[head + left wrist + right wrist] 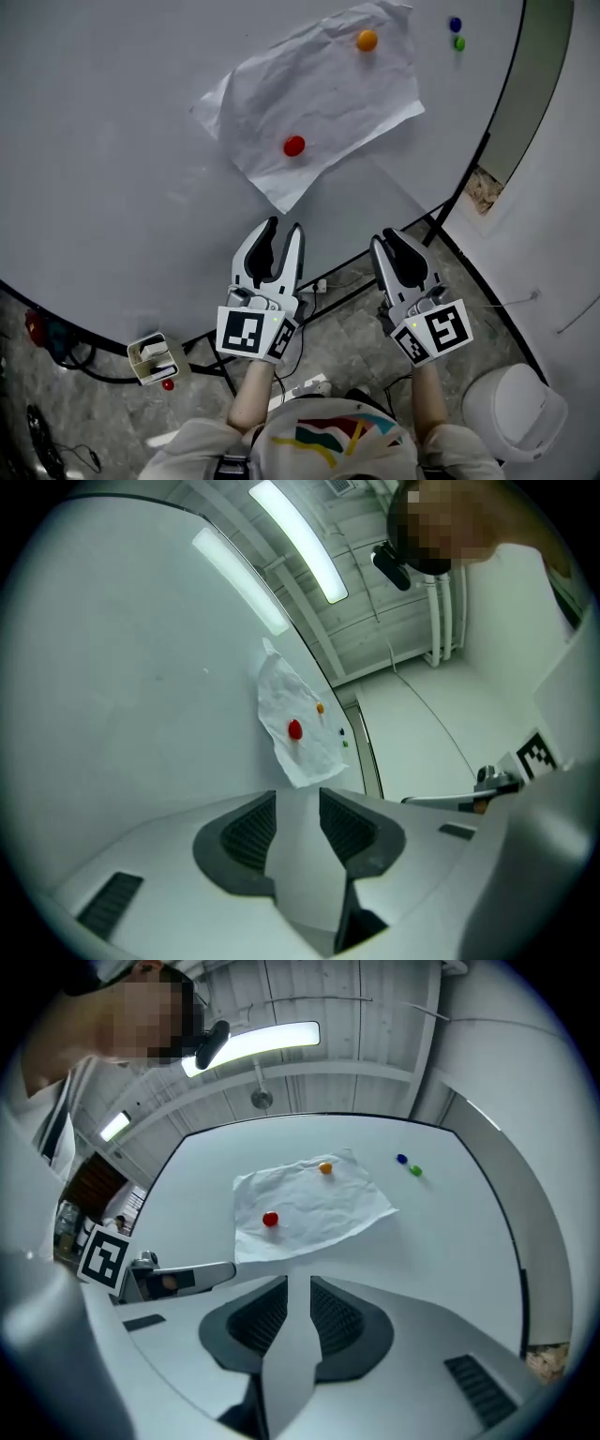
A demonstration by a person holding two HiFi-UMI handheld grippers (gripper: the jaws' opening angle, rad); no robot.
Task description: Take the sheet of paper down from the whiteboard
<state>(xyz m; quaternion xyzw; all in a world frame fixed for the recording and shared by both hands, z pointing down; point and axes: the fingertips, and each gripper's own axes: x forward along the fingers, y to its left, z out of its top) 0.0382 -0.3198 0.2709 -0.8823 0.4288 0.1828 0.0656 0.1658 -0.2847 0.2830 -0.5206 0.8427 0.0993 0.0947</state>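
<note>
A crumpled white sheet of paper (pixel 319 94) hangs on the whiteboard (pixel 112 141), pinned by a red magnet (pixel 294 145) near its lower edge and an orange magnet (pixel 367 39) near its top. Both grippers hover below the sheet, apart from it. My left gripper (pixel 285 227) is open and empty, and its jaws frame the sheet's lower corner (pixel 309 757) in the left gripper view. My right gripper (pixel 389 237) stands only narrowly open with nothing between its pads. The right gripper view shows the sheet (pixel 314 1206) ahead with both magnets on it.
A blue magnet (pixel 455 24) and a green magnet (pixel 458 43) sit on the board right of the sheet. A small white box (pixel 153 359) hangs at the board's lower edge. A white bin (pixel 511 408) stands on the floor at the right, with cables at the left.
</note>
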